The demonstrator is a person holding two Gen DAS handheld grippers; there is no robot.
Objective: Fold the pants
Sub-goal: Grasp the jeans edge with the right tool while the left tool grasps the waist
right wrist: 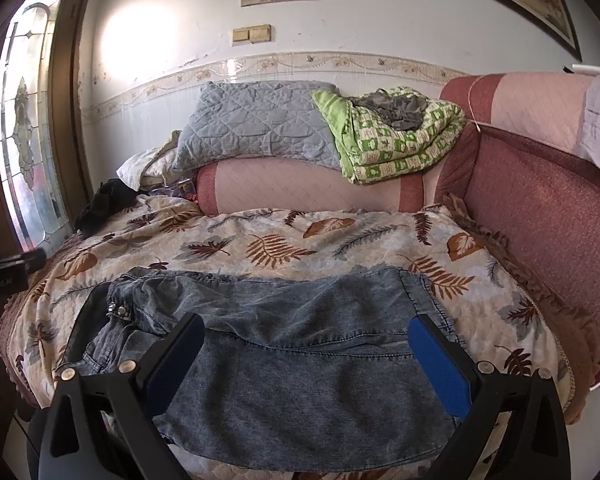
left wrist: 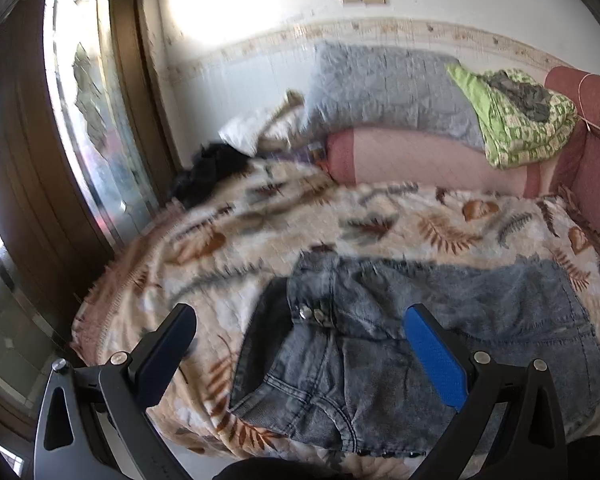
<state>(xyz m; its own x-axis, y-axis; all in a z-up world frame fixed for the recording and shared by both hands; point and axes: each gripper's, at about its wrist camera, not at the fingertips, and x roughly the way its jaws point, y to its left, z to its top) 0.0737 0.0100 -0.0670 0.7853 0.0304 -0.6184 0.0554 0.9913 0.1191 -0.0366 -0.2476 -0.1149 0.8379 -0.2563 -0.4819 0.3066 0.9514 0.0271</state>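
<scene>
Left wrist view: The left gripper (left wrist: 300, 344) hovers above the waistband end of the pants (left wrist: 380, 360), fingers spread wide apart and holding nothing. The pants lie on the leaf-print bedspread (left wrist: 260, 220) near its front edge, waistband toward the left corner, with two metal buttons (left wrist: 312, 313) exposed. The picture is motion-blurred, so fine creases cannot be read.

Right wrist view: The right gripper (right wrist: 306, 354) hovers over the leg end of the pants (right wrist: 300, 360), fingers likewise fully apart and empty. The denim runs along the front edge of the bedspread (right wrist: 280, 240), the legs appearing to lie one over the other and the hem toward the right corner. The left gripper (right wrist: 4, 272) shows at the left margin.

Progress: The lengthwise fold appears done. The crosswise folds, hem toward waistband, appear to remain. Neither gripper has a hold on the fabric yet.
</scene>
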